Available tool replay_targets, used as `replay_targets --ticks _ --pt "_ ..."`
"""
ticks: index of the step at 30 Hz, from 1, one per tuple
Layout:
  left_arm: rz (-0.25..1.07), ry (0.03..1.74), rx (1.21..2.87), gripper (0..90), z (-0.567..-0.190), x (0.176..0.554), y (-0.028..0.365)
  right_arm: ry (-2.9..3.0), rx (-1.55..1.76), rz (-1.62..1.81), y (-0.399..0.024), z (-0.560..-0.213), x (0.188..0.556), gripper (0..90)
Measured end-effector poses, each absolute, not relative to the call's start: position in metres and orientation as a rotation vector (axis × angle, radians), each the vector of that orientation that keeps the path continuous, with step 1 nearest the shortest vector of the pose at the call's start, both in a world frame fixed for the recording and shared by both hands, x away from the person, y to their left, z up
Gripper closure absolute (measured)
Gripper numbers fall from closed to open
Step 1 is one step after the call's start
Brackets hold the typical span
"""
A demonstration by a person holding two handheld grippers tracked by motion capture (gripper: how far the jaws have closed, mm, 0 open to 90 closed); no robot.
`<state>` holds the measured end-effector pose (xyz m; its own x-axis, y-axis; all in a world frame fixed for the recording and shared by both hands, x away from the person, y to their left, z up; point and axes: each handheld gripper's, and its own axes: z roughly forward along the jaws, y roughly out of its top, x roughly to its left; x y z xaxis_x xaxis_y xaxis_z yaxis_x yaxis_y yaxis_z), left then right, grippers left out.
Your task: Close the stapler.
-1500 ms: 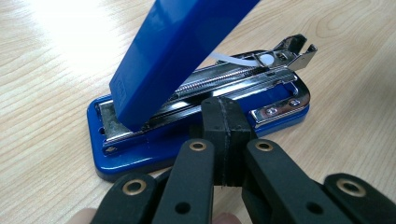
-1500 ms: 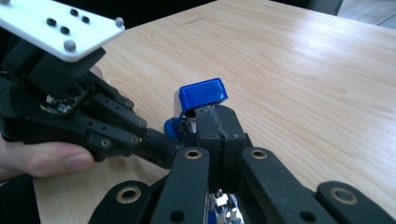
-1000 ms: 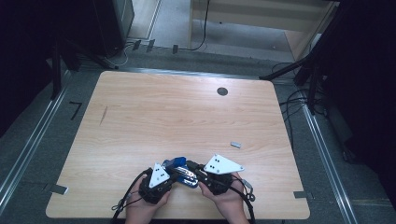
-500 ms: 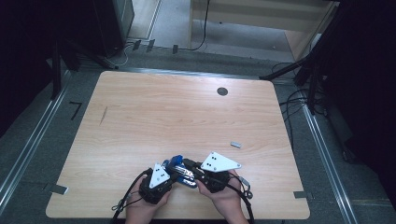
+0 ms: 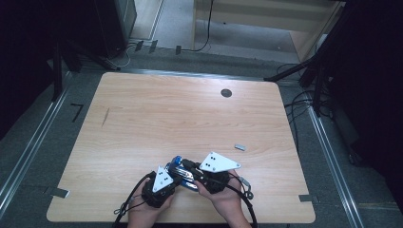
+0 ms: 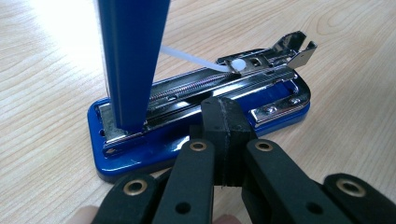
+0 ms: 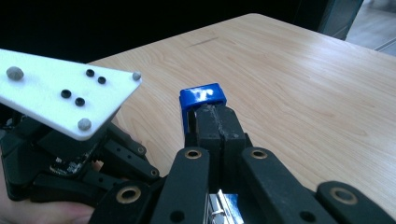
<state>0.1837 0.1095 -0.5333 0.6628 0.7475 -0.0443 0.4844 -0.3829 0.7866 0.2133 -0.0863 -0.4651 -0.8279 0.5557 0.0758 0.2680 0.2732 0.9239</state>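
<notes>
A blue stapler (image 5: pixel 179 166) lies swung wide on the table (image 5: pixel 190 118) near the front edge. Its base (image 6: pixel 285 100) with the chrome magazine (image 6: pixel 210 86) rests flat, and its blue lid (image 6: pixel 133 60) stands upright. My left gripper (image 6: pixel 223 112) is shut, pads together, with its tips against the magazine's near side and nothing between them. My right gripper (image 7: pixel 215 116) is shut too, its tips right behind the lid's blue end (image 7: pixel 201 95). In the high view the left gripper (image 5: pixel 175 176) and right gripper (image 5: pixel 189 168) meet over the stapler, held by two hands.
A small grey metal piece (image 5: pixel 240 147) lies to the right of the hands. A black round grommet (image 5: pixel 226 93) sits in the tabletop at the far side. The left gripper's white plate (image 7: pixel 60 95) is close at the left in the right gripper view.
The right gripper has edged slightly to the left and farther from the front edge. The left gripper and the stapler base have stayed put.
</notes>
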Motion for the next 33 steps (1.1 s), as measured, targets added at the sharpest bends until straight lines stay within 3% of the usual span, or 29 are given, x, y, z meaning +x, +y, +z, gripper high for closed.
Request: replay_targets --ticks 33 --pt "0.417 0.947 2.059 90.0 -0.533 0.183 0.109 2.286 0.730 1.621 -0.052 -0.460 0.227 90.0"
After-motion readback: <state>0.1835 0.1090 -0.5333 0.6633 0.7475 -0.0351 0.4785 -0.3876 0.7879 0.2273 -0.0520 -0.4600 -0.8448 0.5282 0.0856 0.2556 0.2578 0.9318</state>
